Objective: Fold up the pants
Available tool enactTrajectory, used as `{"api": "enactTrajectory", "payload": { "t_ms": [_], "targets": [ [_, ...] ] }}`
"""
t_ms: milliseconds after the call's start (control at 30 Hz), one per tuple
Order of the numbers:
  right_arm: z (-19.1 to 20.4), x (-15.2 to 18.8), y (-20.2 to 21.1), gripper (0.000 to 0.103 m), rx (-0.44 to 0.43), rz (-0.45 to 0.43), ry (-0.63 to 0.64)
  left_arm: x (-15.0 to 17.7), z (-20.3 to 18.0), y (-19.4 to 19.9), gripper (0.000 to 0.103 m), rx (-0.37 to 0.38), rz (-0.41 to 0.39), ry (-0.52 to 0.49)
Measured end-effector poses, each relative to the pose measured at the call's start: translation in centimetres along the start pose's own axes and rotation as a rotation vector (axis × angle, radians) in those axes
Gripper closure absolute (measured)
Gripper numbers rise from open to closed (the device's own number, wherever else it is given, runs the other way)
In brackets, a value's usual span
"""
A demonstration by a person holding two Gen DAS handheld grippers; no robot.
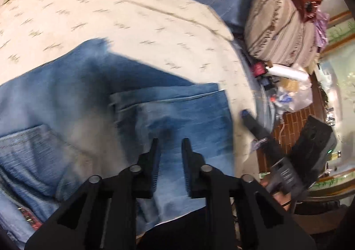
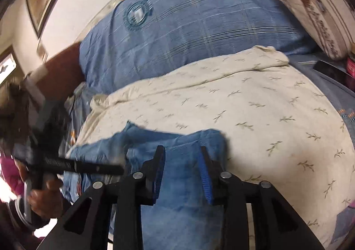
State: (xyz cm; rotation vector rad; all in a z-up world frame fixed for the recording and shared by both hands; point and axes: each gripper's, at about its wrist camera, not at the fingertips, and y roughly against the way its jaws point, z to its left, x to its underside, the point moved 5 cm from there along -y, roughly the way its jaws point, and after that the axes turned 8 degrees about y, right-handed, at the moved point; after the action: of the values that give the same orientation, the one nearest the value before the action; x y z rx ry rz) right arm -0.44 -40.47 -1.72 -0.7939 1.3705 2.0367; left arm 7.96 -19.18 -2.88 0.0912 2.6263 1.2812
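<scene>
Blue jeans (image 1: pixel 66 94) lie partly folded on a cream leaf-print bedspread (image 1: pixel 133 17). A leg end with its hem (image 1: pixel 168 97) is laid over the seat, beside a back pocket (image 1: pixel 28 150). My left gripper (image 1: pixel 170 142) hovers over this folded leg, jaws a little apart, with denim showing in the gap but not pinched. In the right wrist view the jeans (image 2: pixel 184 205) run under my right gripper (image 2: pixel 183 149), whose blue-padded jaws also stand apart over the cloth, near its far folded edge. The left gripper's fingers (image 2: pixel 88 166) reach in from the left, held by a hand (image 2: pixel 44 201).
A blue plaid pillow (image 2: pixel 199 28) lies behind the bedspread (image 2: pixel 266 106). Rolled beige bedding (image 1: pixel 277 28) and bottles, bags and clutter (image 1: pixel 288 86) sit at the bed's right side. The right gripper's fingers (image 1: pixel 255 125) show at the bed edge.
</scene>
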Motion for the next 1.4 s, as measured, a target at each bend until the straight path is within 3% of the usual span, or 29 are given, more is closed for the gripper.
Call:
{"api": "enactTrajectory", "payload": {
  "t_ms": [67, 100, 133, 200, 267, 367, 500, 533, 567, 667, 733, 767, 833, 900, 967, 1000, 1100, 1167, 1200, 1233, 1300, 1400],
  "targets": [
    [-0.5, 1.5, -2.4, 0.076, 0.037, 0.101, -0.013, 0.1, 0.2, -1.6, 0.062, -0.057, 0.025, -0.011],
    [-1.0, 2.7, -3.8, 0.077, 0.063, 0.18, -0.016, 0.2, 0.4, -2.6, 0.066, -0.097, 0.046, -0.004],
    [-0.9, 2.5, -3.4, 0.08, 0.058, 0.148, -0.014, 0.8, 1.0, -3.6, 0.067, -0.11, 0.076, 0.001],
    [-0.5, 1.2, -2.5, 0.075, 0.017, 0.125, -0.026, 1.9, 1.1, -2.3, 0.067, -0.062, 0.034, -0.04],
    [0.5, -0.6, -1.8, 0.075, -0.046, 0.07, 0.007, 3.1, 1.4, -2.0, 0.067, 0.004, 0.082, -0.017],
    [3.3, -2.4, -4.1, 0.075, -0.135, 0.159, 0.13, 5.2, 2.1, -2.1, 0.065, 0.051, 0.121, 0.021],
    [6.7, -1.6, -8.5, 0.076, -0.131, 0.329, 0.337, 6.8, 2.3, -2.2, 0.066, 0.049, 0.085, 0.019],
    [7.6, -1.0, -9.4, 0.082, -0.098, 0.365, 0.402, 6.9, 2.4, -1.9, 0.066, 0.038, 0.073, 0.009],
    [8.3, -0.4, -10.1, 0.101, -0.079, 0.396, 0.46, 7.1, 2.3, -1.9, 0.066, 0.025, 0.064, -0.005],
    [10.2, -0.8, -10.4, 0.101, -0.082, 0.387, 0.531, 7.7, 2.1, -2.0, 0.066, 0.019, 0.06, -0.002],
    [10.1, 0.2, -11.8, 0.101, -0.052, 0.45, 0.579, 7.9, 2.2, -2.5, 0.066, 0.017, 0.055, -0.008],
    [10.2, 0.1, -11.8, 0.101, -0.058, 0.436, 0.602, 7.8, 2.3, -2.5, 0.066, 0.018, 0.057, -0.007],
    [9.6, -0.8, -11.0, 0.095, -0.092, 0.454, 0.54, 7.6, 2.2, -2.2, 0.066, 0.026, 0.072, 0.0],
    [8.7, -2.4, -9.2, 0.093, -0.146, 0.397, 0.43, 7.3, 1.9, -1.5, 0.068, 0.041, 0.081, 0.006],
    [6.5, -3.7, -7.2, 0.083, -0.117, 0.333, 0.329, 6.7, 2.0, -0.5, 0.067, 0.058, 0.059, 0.014],
    [5.1, -3.9, -6.3, 0.083, -0.098, 0.311, 0.278, 6.1, 2.0, -0.1, 0.067, 0.053, 0.036, 0.015],
    [3.0, -2.4, -5.2, 0.083, -0.108, 0.284, 0.201, 5.1, 2.6, -0.7, 0.065, 0.022, 0.021, 0.024],
    [1.1, 0.3, -6.8, 0.088, -0.044, 0.358, 0.178, 4.8, 2.9, -2.1, 0.065, 0.021, 0.036, 0.031],
    [0.5, 1.4, -7.3, 0.089, -0.039, 0.35, 0.166, 4.6, 2.7, -2.3, 0.065, 0.021, 0.021, 0.018],
    [0.4, 1.4, -6.6, 0.09, -0.053, 0.297, 0.146, 4.8, 2.5, -2.2, 0.065, 0.008, 0.016, 0.004],
    [0.2, 1.1, -5.6, 0.088, -0.052, 0.292, 0.075, 5.2, 1.9, -1.8, 0.065, -0.021, 0.025, -0.033],
    [1.2, 1.0, -1.6, 0.082, -0.076, 0.191, 0.042, 5.1, 1.0, -0.4, 0.065, 0.018, 0.011, -0.03]
  ]
}}
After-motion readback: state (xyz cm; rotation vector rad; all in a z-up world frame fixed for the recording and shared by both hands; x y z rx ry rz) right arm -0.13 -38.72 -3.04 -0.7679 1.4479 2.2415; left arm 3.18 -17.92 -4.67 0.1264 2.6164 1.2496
